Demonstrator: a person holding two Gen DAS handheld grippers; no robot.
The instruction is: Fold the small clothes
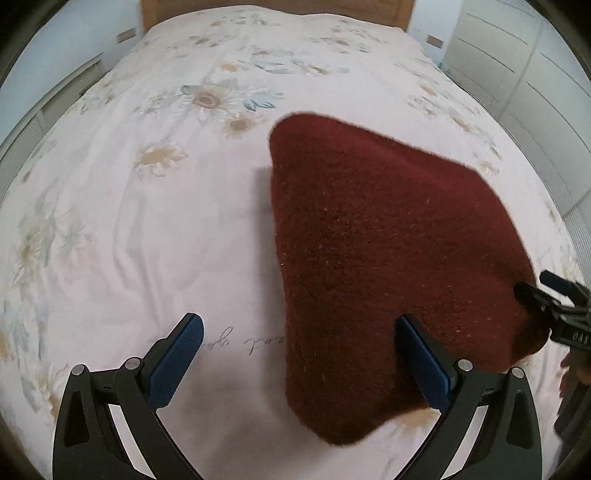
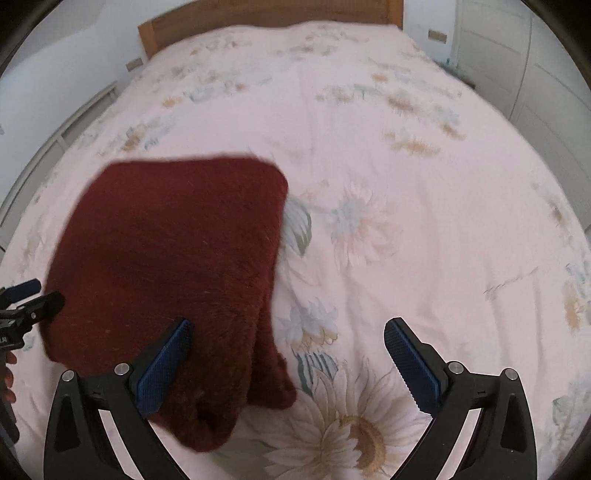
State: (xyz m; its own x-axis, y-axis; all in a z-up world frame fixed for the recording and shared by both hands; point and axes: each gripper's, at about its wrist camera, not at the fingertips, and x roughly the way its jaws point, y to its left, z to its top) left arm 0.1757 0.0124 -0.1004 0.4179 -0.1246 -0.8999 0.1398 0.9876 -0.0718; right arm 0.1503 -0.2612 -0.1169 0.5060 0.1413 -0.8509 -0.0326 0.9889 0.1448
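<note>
A dark red fuzzy knit garment (image 1: 388, 258) lies folded on the bed; it also shows in the right wrist view (image 2: 173, 251). My left gripper (image 1: 299, 332) is open, just above the garment's near left edge, its right finger over the cloth. My right gripper (image 2: 288, 336) is open over the garment's near right corner, its left finger above the cloth. Each gripper shows at the edge of the other's view: the right gripper (image 1: 554, 306) at the garment's right side, the left gripper (image 2: 29, 302) at its left side.
The bed has a pale pink sheet with sunflower prints (image 1: 147, 221). A wooden headboard (image 2: 258, 18) stands at the far end. White cupboards (image 1: 535, 85) line the right side, a white wall unit (image 2: 74, 118) the left.
</note>
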